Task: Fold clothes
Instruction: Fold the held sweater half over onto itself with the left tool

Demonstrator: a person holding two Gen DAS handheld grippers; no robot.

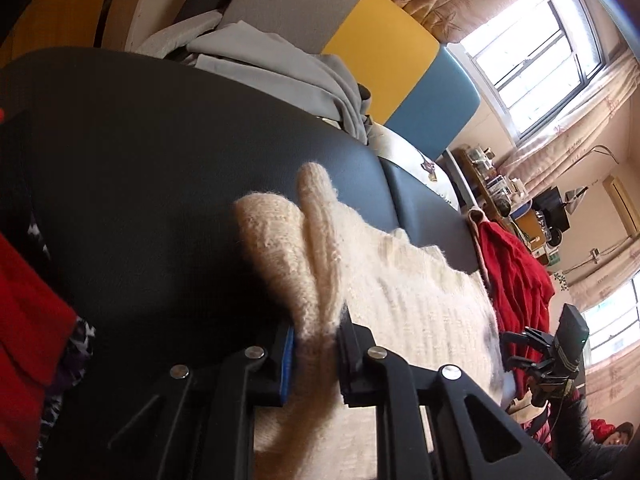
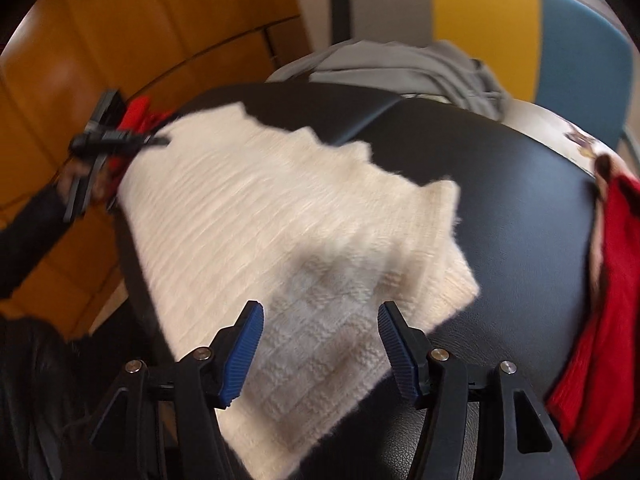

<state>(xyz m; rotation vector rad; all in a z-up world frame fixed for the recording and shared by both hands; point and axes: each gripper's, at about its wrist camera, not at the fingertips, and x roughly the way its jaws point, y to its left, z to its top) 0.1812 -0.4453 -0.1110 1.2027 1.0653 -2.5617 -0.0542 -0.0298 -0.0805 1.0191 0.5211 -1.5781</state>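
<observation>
A cream knitted sweater (image 1: 400,280) (image 2: 280,208) lies spread on a black padded surface (image 1: 160,160) (image 2: 500,220). My left gripper (image 1: 316,328) is shut on a bunched fold at the sweater's edge and holds it raised off the surface. In the right wrist view the left gripper (image 2: 160,142) pinches the sweater's far left corner. My right gripper (image 2: 320,312) is open, its blue pads (image 2: 244,352) wide apart above the sweater's near corner, with no fabric pressed between them. The left wrist view shows the right gripper (image 1: 508,348) at the sweater's far side.
A red garment (image 1: 516,272) (image 2: 600,340) hangs over the surface's edge beside the sweater. More red cloth (image 1: 24,312) lies at the other end. Grey clothes (image 1: 272,60) (image 2: 400,64) are piled at the back, before a grey, yellow and blue panel (image 1: 384,48). Wooden cupboards (image 2: 120,40) stand behind.
</observation>
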